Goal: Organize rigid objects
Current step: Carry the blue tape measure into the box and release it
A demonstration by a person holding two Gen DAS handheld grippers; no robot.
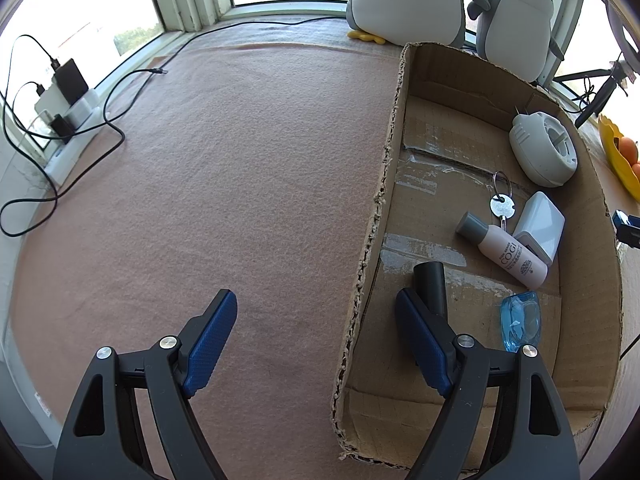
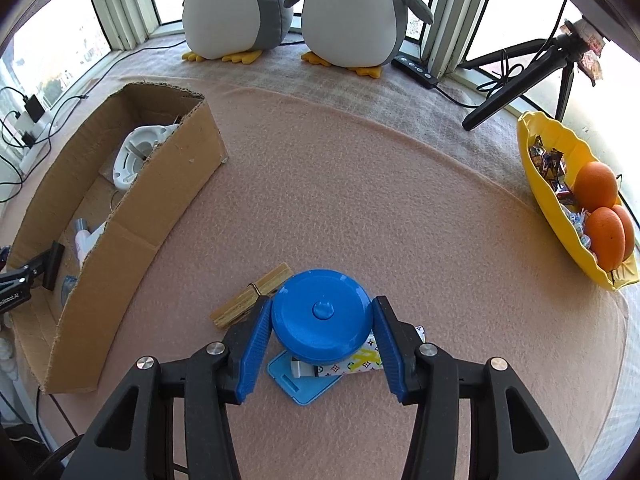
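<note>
In the right wrist view my right gripper (image 2: 321, 309) is shut on a blue round case (image 2: 320, 320), one blue pad on each side of it. Under the case lie a patterned tube (image 2: 352, 365) and a light blue flat piece (image 2: 300, 386). A wooden clothespin (image 2: 252, 300) lies just to their left. My left gripper (image 1: 316, 298) stands open with nothing between its fingers, straddling the left wall of the cardboard box (image 1: 384, 184). Inside the box are a white tape dispenser (image 1: 544, 152), a key (image 1: 503, 206), a small bottle (image 1: 506, 254), a white block (image 1: 540, 226), a black nozzle (image 1: 430, 284) and a clear blue piece (image 1: 520, 320).
Pink felt (image 2: 360, 200) covers the table. Two plush penguins (image 2: 240, 4) stand at the back by the window. A yellow bowl (image 2: 536, 152) with oranges and sweets sits at the right, behind it a black tripod (image 2: 516, 80). Cables and chargers (image 1: 64, 92) lie at the far left.
</note>
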